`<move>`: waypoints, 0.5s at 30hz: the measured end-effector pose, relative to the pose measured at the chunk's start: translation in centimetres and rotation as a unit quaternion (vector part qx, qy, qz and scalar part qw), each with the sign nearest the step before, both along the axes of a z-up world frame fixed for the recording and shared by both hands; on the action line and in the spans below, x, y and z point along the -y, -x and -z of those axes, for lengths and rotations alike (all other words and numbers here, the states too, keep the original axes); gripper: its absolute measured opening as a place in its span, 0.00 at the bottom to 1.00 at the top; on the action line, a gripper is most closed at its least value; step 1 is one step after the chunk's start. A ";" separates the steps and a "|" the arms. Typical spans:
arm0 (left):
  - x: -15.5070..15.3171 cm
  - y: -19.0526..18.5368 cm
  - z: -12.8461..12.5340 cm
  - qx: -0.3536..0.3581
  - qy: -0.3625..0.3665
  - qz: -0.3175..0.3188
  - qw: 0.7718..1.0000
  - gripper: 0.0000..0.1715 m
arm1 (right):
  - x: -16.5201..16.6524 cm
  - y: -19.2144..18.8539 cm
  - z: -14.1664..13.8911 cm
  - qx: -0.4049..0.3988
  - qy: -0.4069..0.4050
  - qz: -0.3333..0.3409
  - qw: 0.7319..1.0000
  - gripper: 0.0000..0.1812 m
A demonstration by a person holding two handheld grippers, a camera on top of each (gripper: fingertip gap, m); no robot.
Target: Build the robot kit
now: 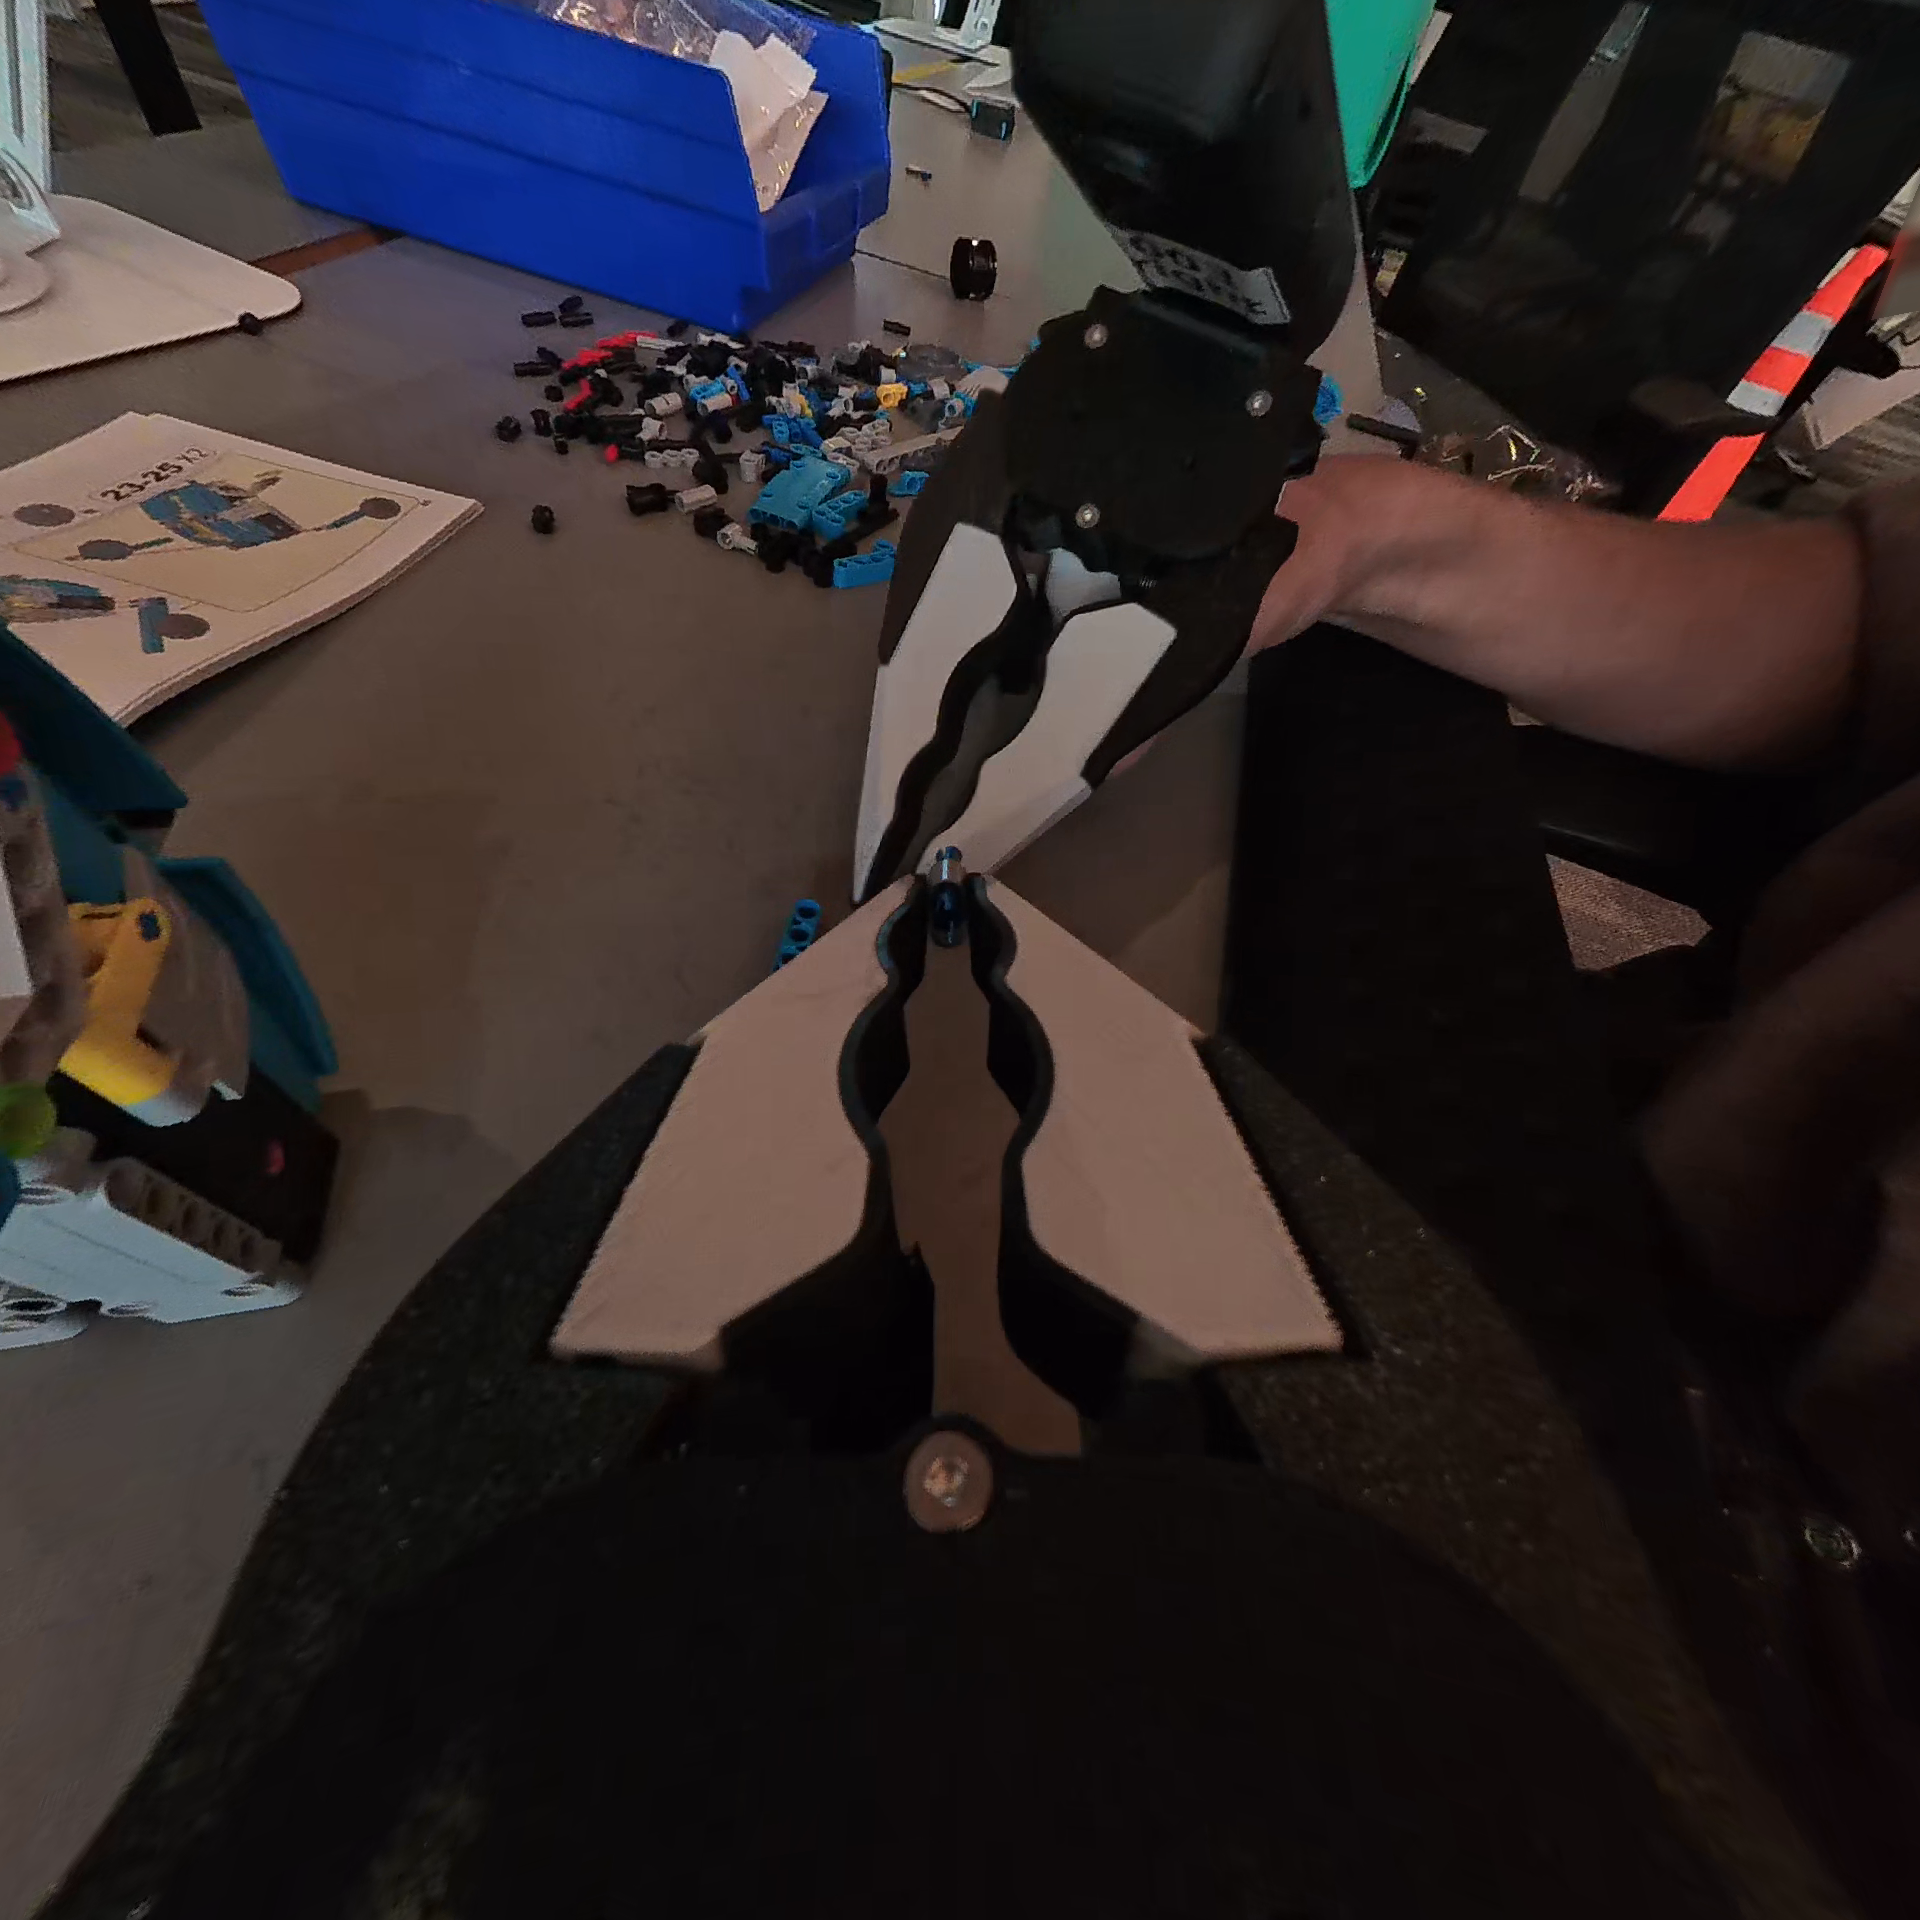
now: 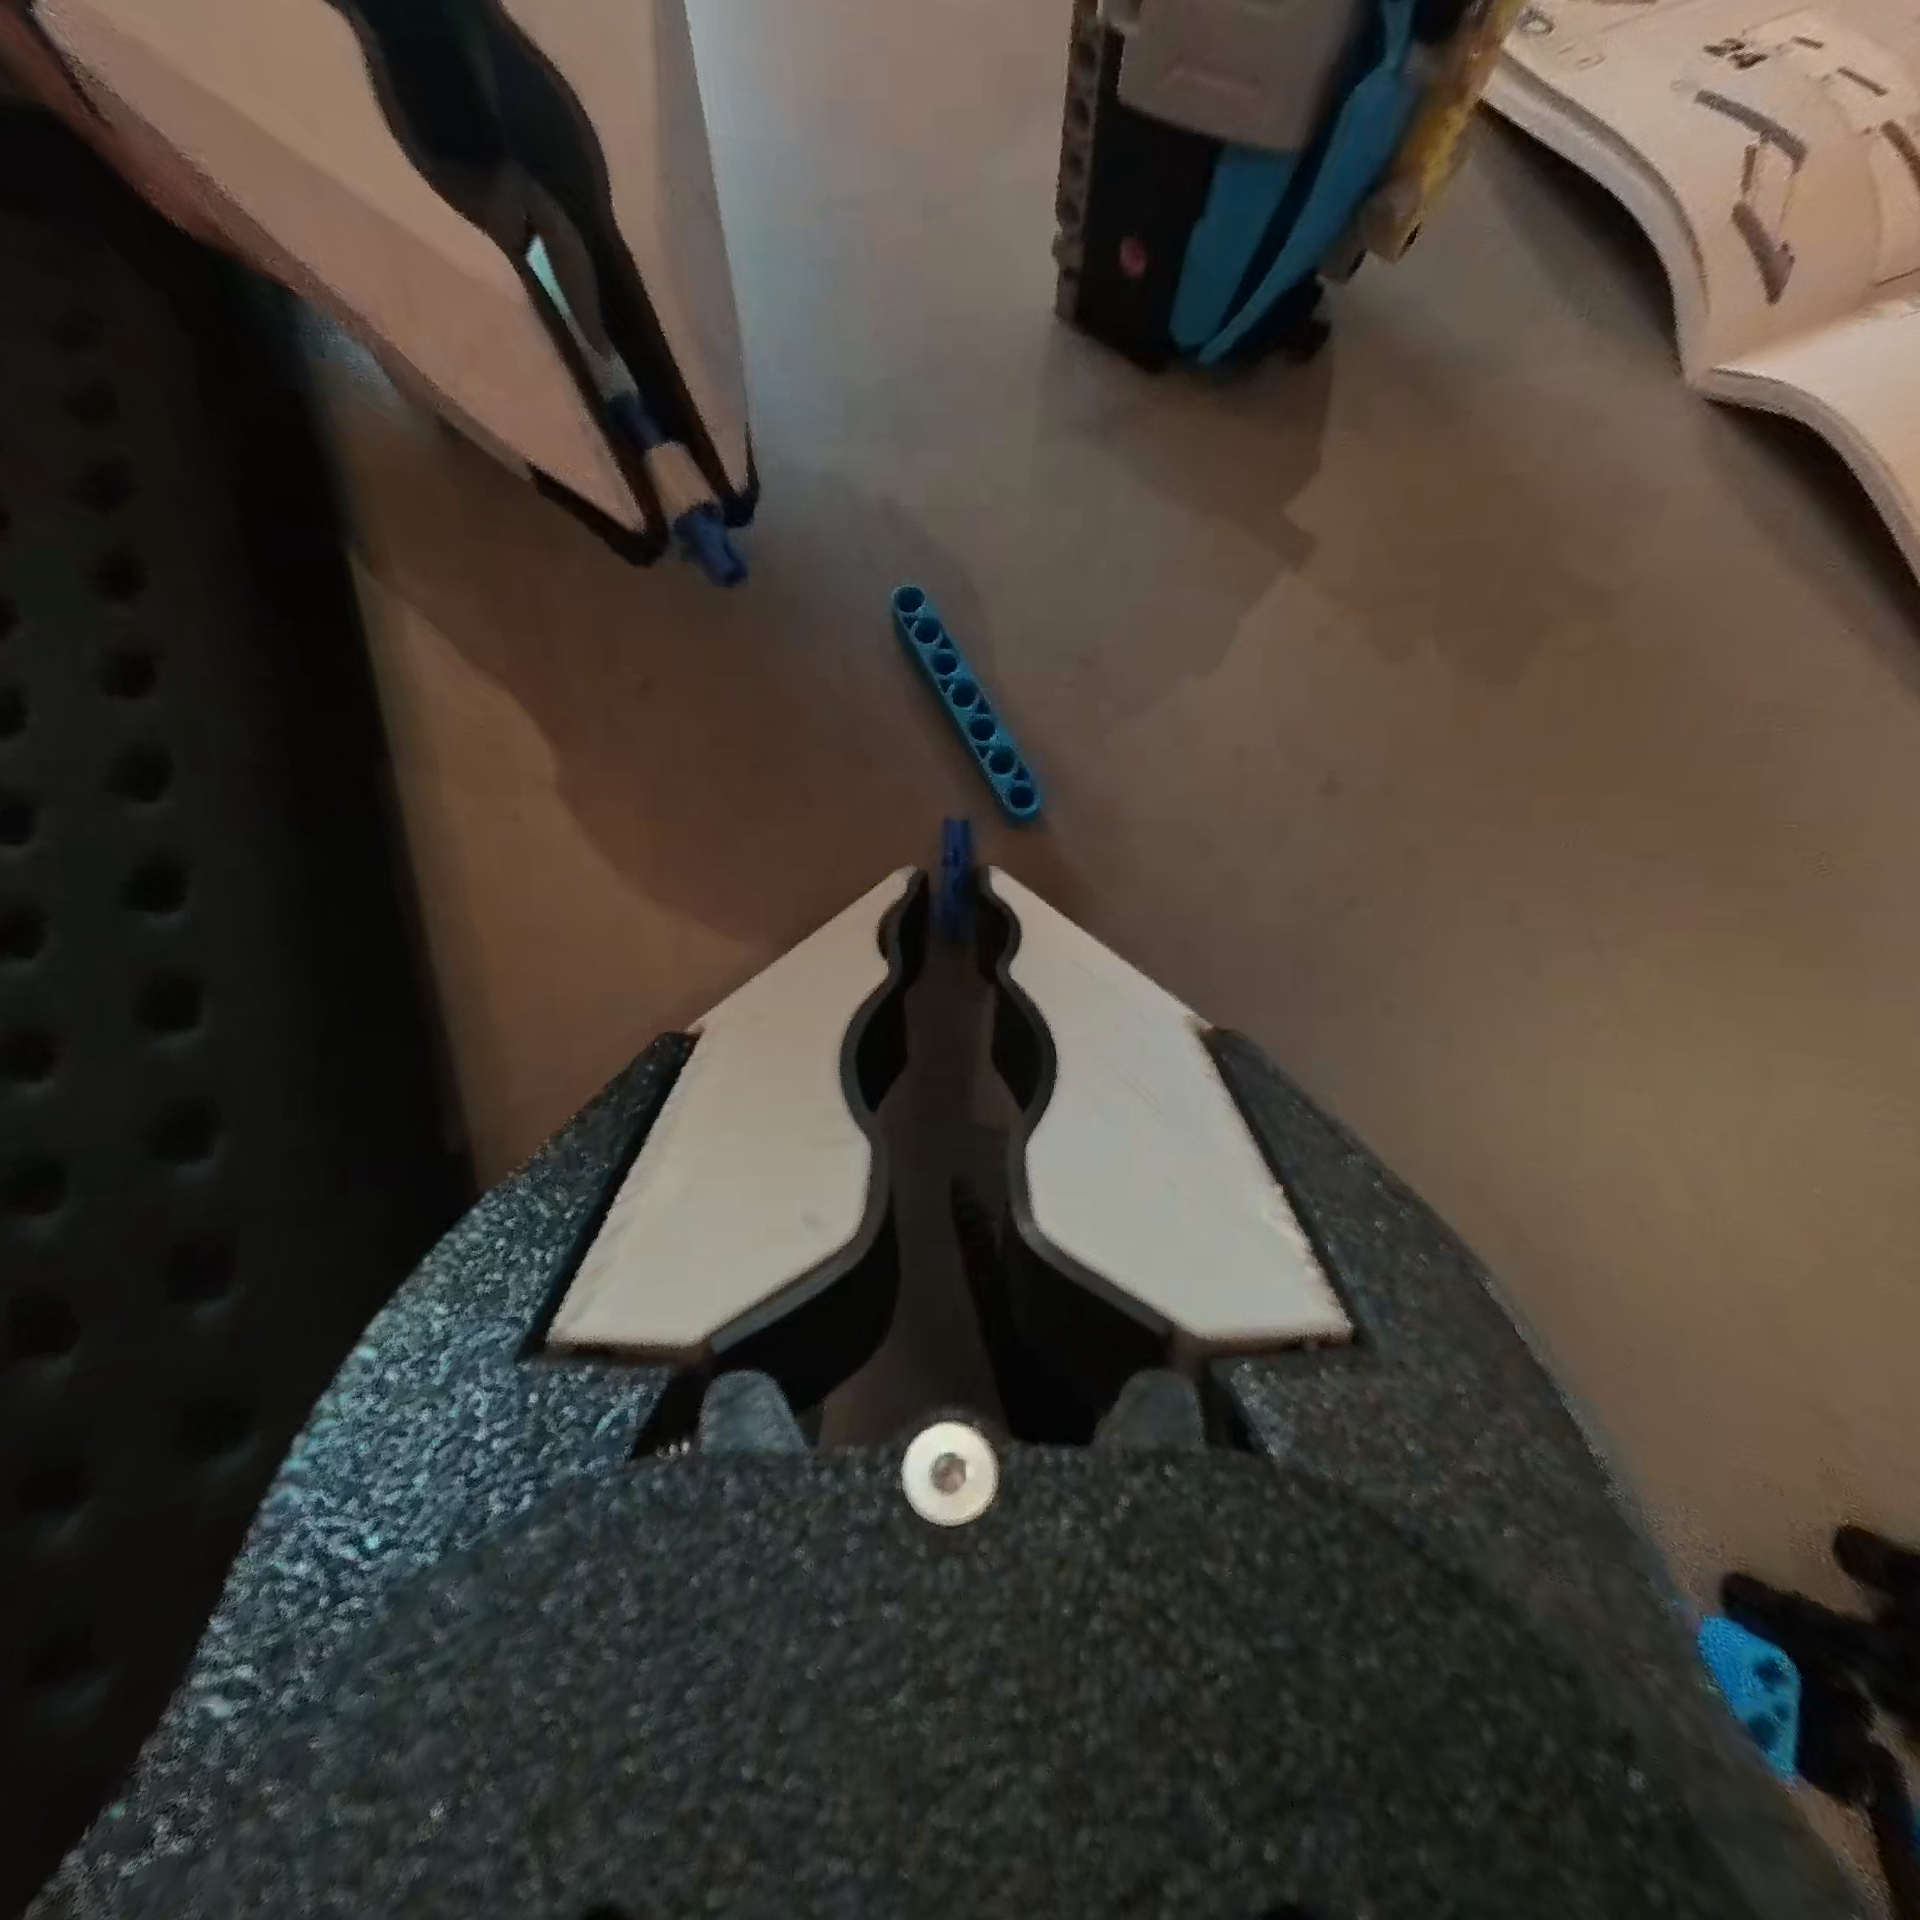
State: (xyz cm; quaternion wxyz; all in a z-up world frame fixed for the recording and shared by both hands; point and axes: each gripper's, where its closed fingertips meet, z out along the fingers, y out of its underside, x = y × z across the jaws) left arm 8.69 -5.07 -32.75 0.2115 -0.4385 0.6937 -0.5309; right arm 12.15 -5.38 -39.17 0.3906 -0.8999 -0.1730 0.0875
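The left tool (image 1: pixel 943 894) is closed on a small dark blue pin (image 1: pixel 945 906), which is pinched at the very tips of the fingers and pokes out a little past them. The right tool (image 2: pixel 954 883) is likewise clamped on a second dark blue pin (image 2: pixel 954 871), again held only by the fingertips with its end sticking forward. In the left wrist view the right tool comes down from above, gripped by a person's hand (image 1: pixel 1351 561), and its tips stand just beside the left tool's tips, almost meeting them over the grey tabletop (image 1: pixel 582 790). A light blue beam with a row of holes (image 2: pixel 964 709) lies flat on the tabletop just ahead of the right tool and between the two tools in the right wrist view; whether either pin touches it cannot be told, though both seem to hang clear above it. Farther back on the tabletop is a scattered pile of small black, blue, grey and red building pieces (image 1: pixel 748 436), with a blue plastic bin (image 1: pixel 561 156) behind it and a lone black wheel (image 1: pixel 974 270) to the side of the bin. An open instruction booklet (image 1: pixel 197 551) lies to the left, and a partly built model in blue, white, yellow and black (image 1: pixel 145 1122) stands near the left edge.
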 end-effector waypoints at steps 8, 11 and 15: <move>-0.9 -0.6 0.3 -0.010 -0.002 -0.034 0.999 0.04 | -0.4 0.3 -1.2 -0.017 -0.022 -0.006 1.000 0.02; -1.5 -0.9 -0.2 0.003 0.006 -0.054 0.999 0.04 | -0.8 1.9 -5.8 -0.126 -0.107 -0.014 0.986 0.02; -1.7 -1.0 -1.9 0.038 0.033 -0.066 0.997 0.04 | -2.0 2.5 -8.6 -0.213 -0.155 0.019 0.965 0.02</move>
